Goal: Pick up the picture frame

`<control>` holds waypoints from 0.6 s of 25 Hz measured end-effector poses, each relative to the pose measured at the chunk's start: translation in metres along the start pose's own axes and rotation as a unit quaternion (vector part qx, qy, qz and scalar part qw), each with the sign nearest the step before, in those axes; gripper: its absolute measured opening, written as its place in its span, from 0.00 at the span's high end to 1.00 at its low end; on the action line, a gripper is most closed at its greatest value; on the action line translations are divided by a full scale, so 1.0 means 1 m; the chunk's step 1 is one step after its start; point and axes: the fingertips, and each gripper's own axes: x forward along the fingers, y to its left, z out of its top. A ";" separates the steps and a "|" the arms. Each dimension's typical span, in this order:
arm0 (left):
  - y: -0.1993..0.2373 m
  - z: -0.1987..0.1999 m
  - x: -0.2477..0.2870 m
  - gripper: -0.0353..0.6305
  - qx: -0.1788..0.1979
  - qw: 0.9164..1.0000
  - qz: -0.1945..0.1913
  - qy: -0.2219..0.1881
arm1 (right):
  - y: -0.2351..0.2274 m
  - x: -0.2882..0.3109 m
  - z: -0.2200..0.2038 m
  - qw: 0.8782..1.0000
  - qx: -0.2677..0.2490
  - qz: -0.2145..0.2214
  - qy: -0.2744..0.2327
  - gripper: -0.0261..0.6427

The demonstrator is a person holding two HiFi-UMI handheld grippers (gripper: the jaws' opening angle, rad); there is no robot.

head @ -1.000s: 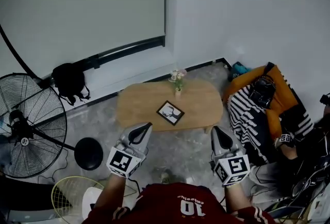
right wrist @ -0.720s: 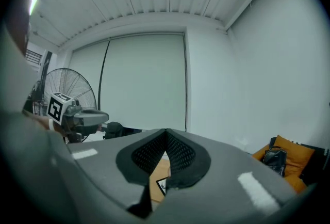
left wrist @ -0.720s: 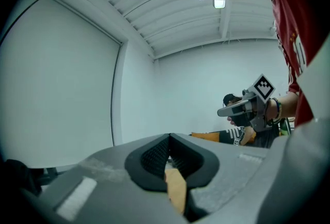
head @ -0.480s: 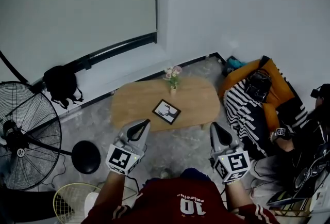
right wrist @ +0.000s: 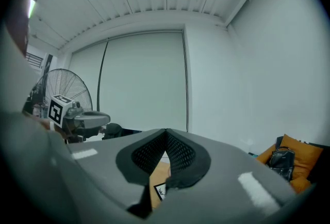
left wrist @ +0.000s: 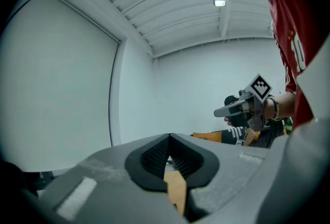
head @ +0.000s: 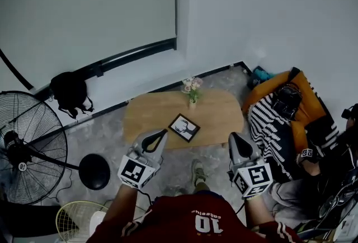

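Note:
A black picture frame (head: 184, 127) with a deer drawing lies flat on the low oval wooden table (head: 151, 116) in the head view. A corner of the frame (right wrist: 160, 190) also peeks out under the jaws in the right gripper view. My left gripper (head: 158, 136) is held above the floor just in front of the table's near edge, shut and empty. My right gripper (head: 236, 140) hangs at the table's near right end, also shut with nothing in it. Both point level toward the table.
A small vase of flowers (head: 192, 89) stands at the table's far edge. A large floor fan (head: 25, 146) with a round black base (head: 94, 171) is on the left. An orange and striped pile of cushions (head: 285, 118) lies right. A black bag (head: 70, 90) sits by the wall.
The person has stepped toward the table; a foot now shows below its near edge. Both grippers have come closer to the table and stay shut.

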 end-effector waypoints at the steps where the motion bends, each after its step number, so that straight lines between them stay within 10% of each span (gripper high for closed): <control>1: 0.003 -0.001 0.005 0.94 0.001 1.000 0.002 0.000 | -0.003 0.007 0.001 1.000 0.000 0.004 -0.001 0.96; 15: 0.033 -0.017 0.060 0.76 0.067 0.997 -0.030 0.035 | -0.021 0.089 0.004 0.999 0.007 0.048 0.009 0.96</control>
